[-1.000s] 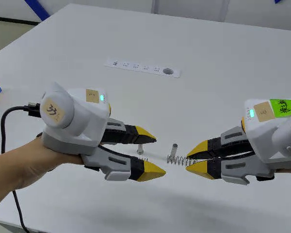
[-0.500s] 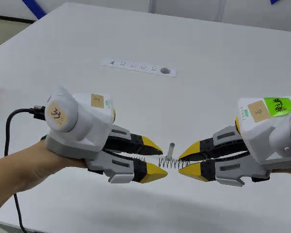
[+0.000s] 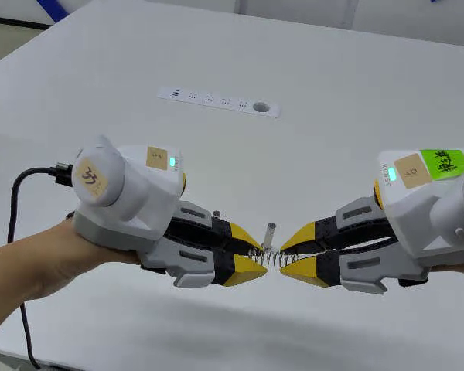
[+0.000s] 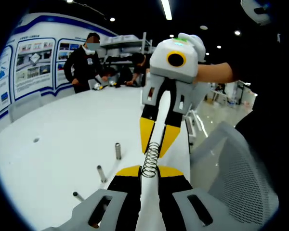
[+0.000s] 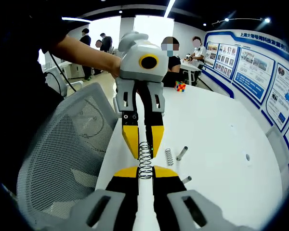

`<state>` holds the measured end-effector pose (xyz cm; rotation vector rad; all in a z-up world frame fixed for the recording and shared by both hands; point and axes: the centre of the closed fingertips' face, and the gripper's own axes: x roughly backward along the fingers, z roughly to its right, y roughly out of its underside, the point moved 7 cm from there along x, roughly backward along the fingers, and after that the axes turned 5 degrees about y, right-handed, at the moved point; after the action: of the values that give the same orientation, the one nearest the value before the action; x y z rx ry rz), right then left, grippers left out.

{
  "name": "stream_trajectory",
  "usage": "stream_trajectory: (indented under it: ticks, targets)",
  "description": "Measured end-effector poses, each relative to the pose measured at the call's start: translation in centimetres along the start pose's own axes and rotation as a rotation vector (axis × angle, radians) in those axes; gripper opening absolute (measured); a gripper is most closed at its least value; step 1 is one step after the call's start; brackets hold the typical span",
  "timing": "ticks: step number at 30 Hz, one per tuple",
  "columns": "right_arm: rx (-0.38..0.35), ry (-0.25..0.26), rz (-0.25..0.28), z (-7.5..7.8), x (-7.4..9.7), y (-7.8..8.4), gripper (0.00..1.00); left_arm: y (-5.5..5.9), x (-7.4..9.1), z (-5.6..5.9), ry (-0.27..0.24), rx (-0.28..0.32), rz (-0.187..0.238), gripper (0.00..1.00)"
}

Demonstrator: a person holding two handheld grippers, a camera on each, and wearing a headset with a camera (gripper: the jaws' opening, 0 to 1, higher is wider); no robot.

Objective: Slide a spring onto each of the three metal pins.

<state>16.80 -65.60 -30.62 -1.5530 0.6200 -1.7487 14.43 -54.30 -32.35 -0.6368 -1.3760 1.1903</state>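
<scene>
A small metal spring [image 3: 272, 259] hangs level above the white table, stretched between the two grippers. My left gripper [image 3: 255, 253] is shut on its left end, and my right gripper [image 3: 284, 253] is shut on its right end. The left gripper view has the spring [image 4: 151, 160] running from my own yellow tips [image 4: 149, 172] to the right gripper [image 4: 155, 148]. Just behind the spring stands one metal pin [image 3: 269, 234]; a second pin [image 3: 215, 215] peeks over the left jaws. Three pins [image 4: 118, 150] [image 4: 101, 173] [image 4: 77, 196] stand in a row. Another spring [image 5: 169, 156] lies beside a pin [image 5: 181, 153].
A white power strip [image 3: 216, 102] lies further back on the table [image 3: 332, 139]. A black cable [image 3: 11, 201] trails from the left gripper. A mesh chair [image 5: 58, 154] stands at the table's near edge. A colour cube [image 5: 180, 86] sits far off, with people standing behind.
The left gripper has moved right to the spring's free end and its jaws have shut on it. The right gripper has kept hold of the spring's other end.
</scene>
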Motion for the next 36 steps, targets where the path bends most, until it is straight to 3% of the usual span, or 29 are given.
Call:
stream_trajectory:
  ticks: [7, 13, 24, 26, 31, 36]
  targets:
    - [0.009, -0.006, 0.009, -0.04, -0.02, -0.06, 0.11, -0.01, 0.12, 0.1, 0.005, -0.017, 0.006, 0.11]
    - [0.01, -0.016, 0.013, 0.0, 0.07, -0.23, 0.12, -0.09, 0.19, 0.24, 0.005, -0.065, -0.001, 0.1]
    - [-0.018, -0.02, 0.009, 0.11, 0.32, 0.15, 0.15, 0.03, 0.21, 0.37, 0.009, -0.072, -0.02, 0.1]
    - [-0.027, -0.022, 0.008, 0.18, 0.31, 0.4, 0.15, -0.1, 0.29, 0.32, 0.006, -0.052, -0.01, 0.1]
    - [-0.054, -0.018, 0.025, 0.22, 0.33, 0.52, 0.14, -0.56, 0.49, 0.32, 0.005, -0.05, 0.02, 0.1]
    - [-0.073, -0.023, 0.068, 0.31, 0.66, 0.21, 0.11, -0.48, 0.57, 0.32, 0.005, -0.053, 0.012, 0.1]
